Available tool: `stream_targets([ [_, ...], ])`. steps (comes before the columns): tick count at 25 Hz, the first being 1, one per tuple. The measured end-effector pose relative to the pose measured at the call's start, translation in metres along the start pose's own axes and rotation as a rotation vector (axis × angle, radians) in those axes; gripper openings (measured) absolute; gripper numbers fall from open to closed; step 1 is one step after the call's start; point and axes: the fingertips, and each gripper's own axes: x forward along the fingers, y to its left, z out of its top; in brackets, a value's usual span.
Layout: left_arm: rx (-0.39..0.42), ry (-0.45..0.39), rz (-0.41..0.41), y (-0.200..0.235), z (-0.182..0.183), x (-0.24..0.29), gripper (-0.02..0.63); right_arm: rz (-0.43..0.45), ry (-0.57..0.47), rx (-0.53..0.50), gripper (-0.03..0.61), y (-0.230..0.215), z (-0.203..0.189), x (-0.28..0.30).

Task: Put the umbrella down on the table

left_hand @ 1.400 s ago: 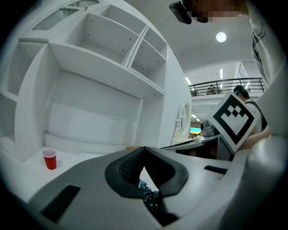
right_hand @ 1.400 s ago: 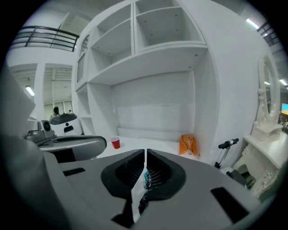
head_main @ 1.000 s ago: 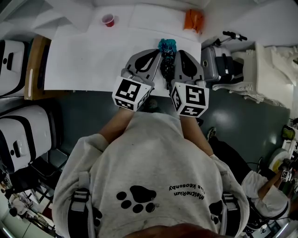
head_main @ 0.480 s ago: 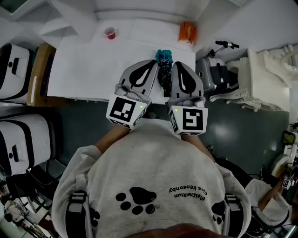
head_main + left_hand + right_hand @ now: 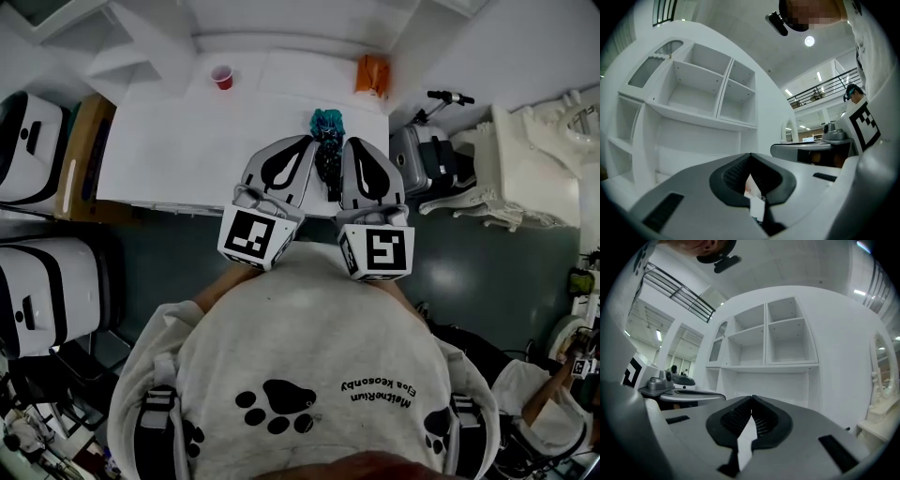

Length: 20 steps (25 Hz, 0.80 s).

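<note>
The umbrella (image 5: 328,141), a folded dark bundle with a teal end, looks to be lying on the table (image 5: 169,141). It sits toward the table's right end, with the teal end pointing to the far edge and the other end reaching nearly to the near edge. That fits a task that is done or all but done, though the head view cannot show for certain that the umbrella's full weight rests on the tabletop. The left gripper (image 5: 302,142) and the right gripper (image 5: 357,142) hang over the table's near edge, one on each side of the umbrella and close beside it. Each gripper's own view shows its jaws closed tip to tip with nothing between the ribbed pads, so neither has hold of the umbrella. Both views look level across the table to the white shelf unit (image 5: 783,338) beyond it, not down at the tabletop, so the tools seem to be held clear above the table and not reaching for anything. A red cup (image 5: 222,77) near the table's far edge and an orange object (image 5: 372,73) at its far right corner stand well apart from the umbrella.
</note>
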Motion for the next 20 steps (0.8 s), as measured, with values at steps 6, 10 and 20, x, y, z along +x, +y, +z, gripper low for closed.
stream_targets([
  [6, -0.015, -0.063, 0.002, 0.003, 0.003, 0.005, 0.011, -0.027, 0.017, 0.023, 0.032, -0.007, -0.009, 0.004],
  [10, 0.012, -0.002, -0.009, 0.007, -0.007, 0.013, 0.011, -0.028, 0.031, 0.033, 0.032, -0.013, -0.015, 0.012],
  [20, 0.003, -0.029, -0.015, 0.011, -0.010, 0.010, 0.011, -0.020, 0.029, 0.012, 0.032, -0.005, -0.021, 0.013],
])
